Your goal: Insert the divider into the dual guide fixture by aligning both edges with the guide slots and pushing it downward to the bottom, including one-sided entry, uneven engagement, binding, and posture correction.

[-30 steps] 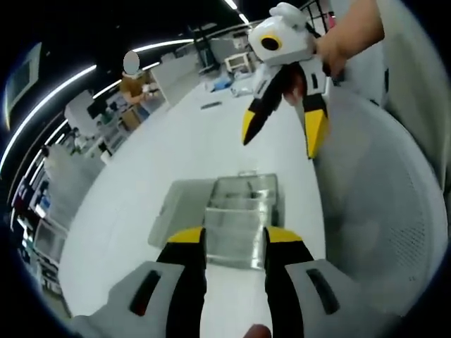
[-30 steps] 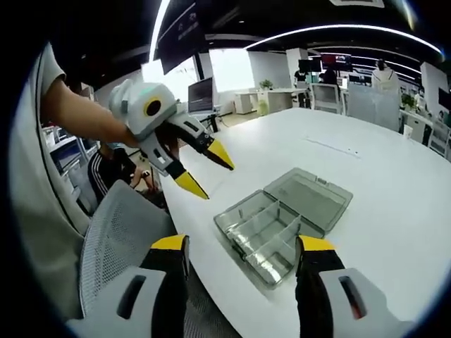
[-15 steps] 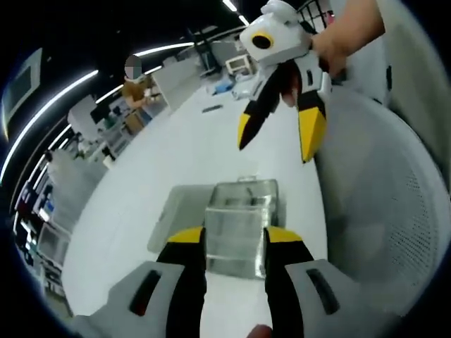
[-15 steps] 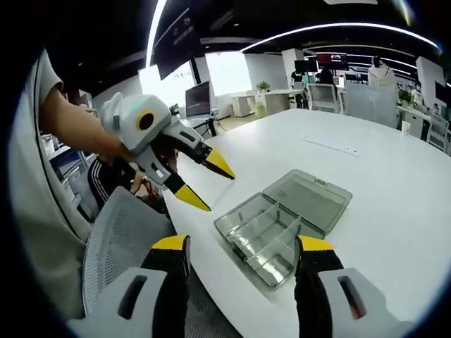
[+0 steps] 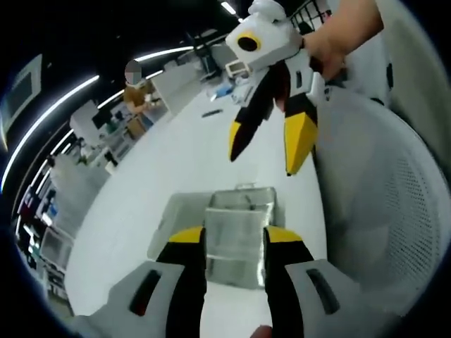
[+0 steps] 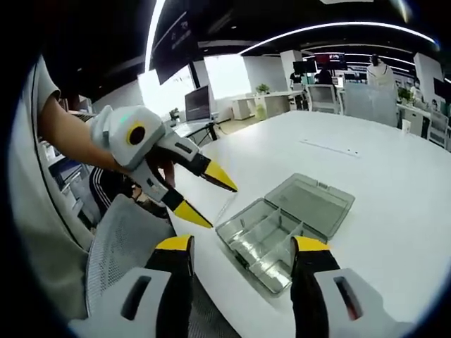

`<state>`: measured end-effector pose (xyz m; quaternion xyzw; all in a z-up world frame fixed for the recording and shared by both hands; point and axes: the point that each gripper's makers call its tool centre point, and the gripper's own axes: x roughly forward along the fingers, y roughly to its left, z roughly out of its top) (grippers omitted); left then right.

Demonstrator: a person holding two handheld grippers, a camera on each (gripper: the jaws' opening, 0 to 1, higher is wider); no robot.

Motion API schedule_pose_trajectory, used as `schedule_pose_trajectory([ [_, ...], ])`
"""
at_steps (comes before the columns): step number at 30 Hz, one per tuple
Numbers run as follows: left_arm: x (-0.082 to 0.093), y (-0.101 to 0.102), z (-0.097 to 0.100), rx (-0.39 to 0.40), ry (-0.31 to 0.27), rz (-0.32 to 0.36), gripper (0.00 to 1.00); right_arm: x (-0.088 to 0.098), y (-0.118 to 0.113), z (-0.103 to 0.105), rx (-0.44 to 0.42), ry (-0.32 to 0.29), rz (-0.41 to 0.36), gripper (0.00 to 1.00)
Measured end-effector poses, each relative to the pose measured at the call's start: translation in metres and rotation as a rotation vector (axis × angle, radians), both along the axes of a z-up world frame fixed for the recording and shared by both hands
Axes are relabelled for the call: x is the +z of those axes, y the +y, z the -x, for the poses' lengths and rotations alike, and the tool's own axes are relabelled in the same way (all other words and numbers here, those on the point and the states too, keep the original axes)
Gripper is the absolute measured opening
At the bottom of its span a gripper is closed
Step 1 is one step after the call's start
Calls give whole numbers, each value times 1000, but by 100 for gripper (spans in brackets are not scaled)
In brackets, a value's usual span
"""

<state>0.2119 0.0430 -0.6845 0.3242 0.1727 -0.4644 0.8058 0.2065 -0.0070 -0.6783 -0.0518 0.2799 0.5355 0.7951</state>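
Tongs first: the left gripper (image 5: 233,236) shows its two yellow-tipped jaws at the bottom centre of the left gripper view, parted by a moderate gap and holding nothing. Seen between them, lower in the frame, lies the clear plastic compartment box (image 5: 239,229), which I take for the guide fixture. The right gripper (image 6: 242,246) rises at the bottom of the right gripper view with its jaws spread wide and also empty; they frame the near end of the same box (image 6: 282,225) without touching it.

Each tool appears also in the other view. In the left gripper view the right gripper (image 5: 268,151) hangs in the upper middle, above the box. In the right gripper view the left gripper (image 6: 208,196) comes from the left side, tips parted, close to the near left corner of the box.

The box sits near the edge of a white table (image 6: 394,176), its lid folded flat toward the upper right of the frame. Inside stand thin clear walls, but I cannot tell which one is the divider to insert, or if it is already seated. Behind the table edge is a grey mesh chair (image 6: 120,246).

I judge both tools are held apart and above the box so the person can choose an approach before any grasp.
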Motion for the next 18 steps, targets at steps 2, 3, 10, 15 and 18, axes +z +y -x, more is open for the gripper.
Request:
schedule_pose_trajectory([
  [2, 0, -1, 0, -2, -8, -2, 29, 1, 1, 0, 0, 2, -4, 50],
  [3, 1, -2, 0, -1, -12, -2, 29, 2, 2, 0, 1, 2, -8, 50],
  [10, 1, -6, 0, -4, -29, -1, 29, 4, 6, 0, 3, 10, -18, 47],
  [15, 2, -9, 1, -8, -37, -2, 29, 6, 9, -1, -1, 27, -35, 43],
  [18, 2, -11, 2, -13, -47, -8, 29, 7, 11, -1, 0, 32, -41, 41],
])
